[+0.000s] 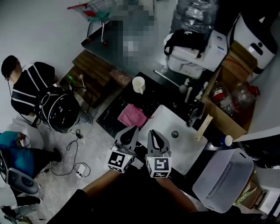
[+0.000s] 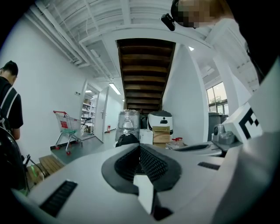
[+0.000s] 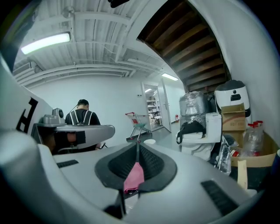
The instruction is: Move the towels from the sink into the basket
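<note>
Over the near left edge of the white rectangular sink [image 1: 186,146], the left gripper [image 1: 132,129] and right gripper [image 1: 152,132] hang side by side, fingers together on nothing, while the crumpled pink cloth towel [image 1: 131,114] lies on the dark counter [image 1: 157,94] just left of the sink, well apart from the translucent plastic basket [image 1: 223,179] at near right.

White cup [image 1: 138,84] — black bag [image 1: 186,40] — shopping cart [image 1: 92,11]
</note>
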Demonstrator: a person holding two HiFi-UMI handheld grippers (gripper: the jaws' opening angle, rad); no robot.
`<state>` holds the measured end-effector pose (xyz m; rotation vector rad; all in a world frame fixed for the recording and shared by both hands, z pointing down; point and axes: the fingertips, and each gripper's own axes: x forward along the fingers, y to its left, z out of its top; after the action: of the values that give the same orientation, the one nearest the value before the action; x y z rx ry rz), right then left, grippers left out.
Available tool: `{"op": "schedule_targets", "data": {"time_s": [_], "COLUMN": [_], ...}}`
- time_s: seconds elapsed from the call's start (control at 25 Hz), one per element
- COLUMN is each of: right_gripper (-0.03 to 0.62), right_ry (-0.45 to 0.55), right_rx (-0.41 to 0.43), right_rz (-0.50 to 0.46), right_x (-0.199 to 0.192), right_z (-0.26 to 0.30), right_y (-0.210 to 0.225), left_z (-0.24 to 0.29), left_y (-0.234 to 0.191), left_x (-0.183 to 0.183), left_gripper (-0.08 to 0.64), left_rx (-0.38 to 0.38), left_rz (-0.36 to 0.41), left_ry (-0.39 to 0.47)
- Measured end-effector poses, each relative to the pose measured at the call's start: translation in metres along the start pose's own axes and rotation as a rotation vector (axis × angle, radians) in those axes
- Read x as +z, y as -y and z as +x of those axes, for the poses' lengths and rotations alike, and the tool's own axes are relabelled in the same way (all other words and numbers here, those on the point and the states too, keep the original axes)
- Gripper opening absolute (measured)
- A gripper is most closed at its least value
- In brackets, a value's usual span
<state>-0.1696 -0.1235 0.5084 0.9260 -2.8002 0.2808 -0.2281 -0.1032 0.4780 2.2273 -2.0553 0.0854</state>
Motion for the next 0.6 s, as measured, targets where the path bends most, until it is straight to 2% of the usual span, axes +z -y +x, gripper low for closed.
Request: {"op": "schedule_targets", "data": {"time_s": [0.2, 0.4, 0.6], "right_gripper": [0.031, 0.031, 0.031], "right_ry": [-0.010, -0.032, -0.059], "right_rx": [0.022, -0.011, -0.063], "right_rz": [-0.022, -0.018, -0.027], "right_x": [0.003, 0.001, 0.004], "right_z": [0.026, 0.046, 0.069], "right_y": [0.006, 0.005, -0.004], "left_z": [0.020, 0.027, 0.035], "left_y": [-0.014, -0.038, -0.058], "left_x": [0.000, -0.011, -0.013], "left_gripper": [0.003, 0.003, 0.003], "left_rx": [0.031, 0.019, -0.044], "left_rz": [0.004, -0.018, -0.038], "left_ry": [0.013, -0.004, -0.007]}}
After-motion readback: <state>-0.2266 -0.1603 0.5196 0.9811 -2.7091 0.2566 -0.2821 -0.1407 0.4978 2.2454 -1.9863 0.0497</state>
